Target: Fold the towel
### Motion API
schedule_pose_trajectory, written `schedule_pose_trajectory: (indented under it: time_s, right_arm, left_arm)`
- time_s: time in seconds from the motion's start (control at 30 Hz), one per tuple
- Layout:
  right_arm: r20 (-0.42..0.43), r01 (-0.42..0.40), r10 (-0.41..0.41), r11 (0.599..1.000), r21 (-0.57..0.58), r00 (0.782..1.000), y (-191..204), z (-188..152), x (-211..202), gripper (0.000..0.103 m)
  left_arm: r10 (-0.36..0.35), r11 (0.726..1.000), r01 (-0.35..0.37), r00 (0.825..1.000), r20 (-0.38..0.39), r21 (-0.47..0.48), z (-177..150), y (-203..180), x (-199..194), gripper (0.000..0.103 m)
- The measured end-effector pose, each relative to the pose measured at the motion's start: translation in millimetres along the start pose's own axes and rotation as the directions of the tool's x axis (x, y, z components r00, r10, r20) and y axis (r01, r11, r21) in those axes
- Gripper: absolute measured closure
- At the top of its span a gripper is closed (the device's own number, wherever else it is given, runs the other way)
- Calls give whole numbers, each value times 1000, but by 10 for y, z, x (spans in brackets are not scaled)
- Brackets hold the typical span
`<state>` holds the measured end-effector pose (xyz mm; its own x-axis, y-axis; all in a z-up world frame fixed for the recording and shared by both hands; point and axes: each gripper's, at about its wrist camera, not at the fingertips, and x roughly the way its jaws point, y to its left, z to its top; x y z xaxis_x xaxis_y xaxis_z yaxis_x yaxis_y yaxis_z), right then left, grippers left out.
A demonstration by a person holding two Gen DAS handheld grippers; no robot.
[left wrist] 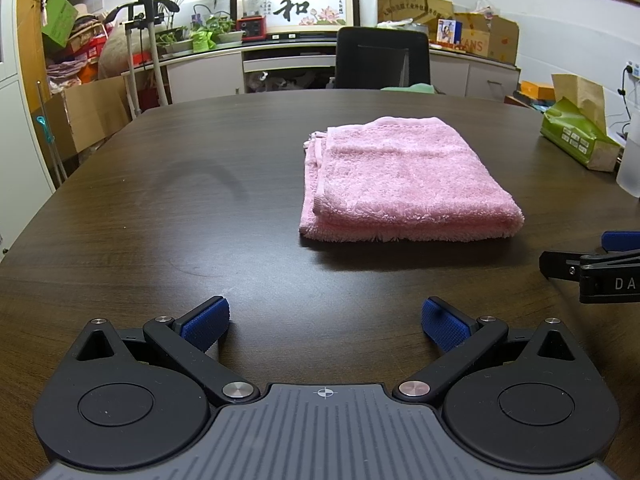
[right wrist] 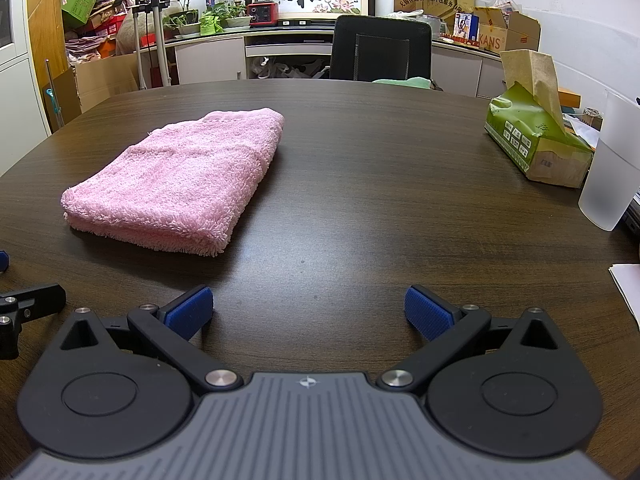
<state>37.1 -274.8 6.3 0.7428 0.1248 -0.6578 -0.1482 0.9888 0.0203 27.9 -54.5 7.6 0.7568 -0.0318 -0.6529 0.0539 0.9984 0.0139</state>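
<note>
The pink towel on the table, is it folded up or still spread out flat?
Folded. The pink towel lies on the table as a compact rectangle, with stacked layers showing along its near and left edges. Neither gripper touches it.

One folded pink towel (left wrist: 404, 180), two hand-held grippers, one tissue box (right wrist: 536, 148), one frosted cup (right wrist: 612, 164)

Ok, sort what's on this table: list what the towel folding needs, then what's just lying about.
For the job: pink towel, already folded in layers; left gripper, open; right gripper, open.

Lying about: green tissue box, frosted cup, white papers.
</note>
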Motion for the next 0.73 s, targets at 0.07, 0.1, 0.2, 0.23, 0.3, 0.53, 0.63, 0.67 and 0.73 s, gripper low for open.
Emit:
schedule_pose_trajectory:
  time_s: [0.07,0.1,0.2,0.23,0.3,0.53,0.63,0.67,0.73]
  right_arm:
    - [0,0,0,1000,0,1000,0,0,0,0]
    - [0,0,0,1000,0,1000,0,0,0,0]
    - [0,0,0,1000,0,1000,0,0,0,0]
    - [0,0,0,1000,0,1000,1,0,0,0]
    - [0,0,0,1000,0,1000,0,0,0,0]
    - [0,0,0,1000,0,1000,1,-1,0,0]
    - [0,0,0,1000,0,1000,1,-1,0,0]
    - [0,0,0,1000,0,1000,1,-1,0,0]
    - [0,0,0,1000,0,1000,2,-1,-1,0]
  left_arm:
    - [0,1000,0,1000,0,0,0,-1,0,0]
    - [1,1000,-1,1000,0,1,0,-1,0,0]
    - [1,1000,-1,1000,0,1,-1,-3,0,0]
    - [2,1000,-2,1000,0,1,1,-3,1,0]
    - [3,1000,-3,1000,-1,0,2,-3,0,0]
    - [6,1000,-6,1000,0,-2,-5,-7,2,0]
    - [6,1000,-6,1000,0,-1,-6,-5,1,0]
    - [5,1000,-5,1000,0,-1,-7,-5,2,0]
    - [5,1000,-5,1000,0,-1,-7,-6,2,0]
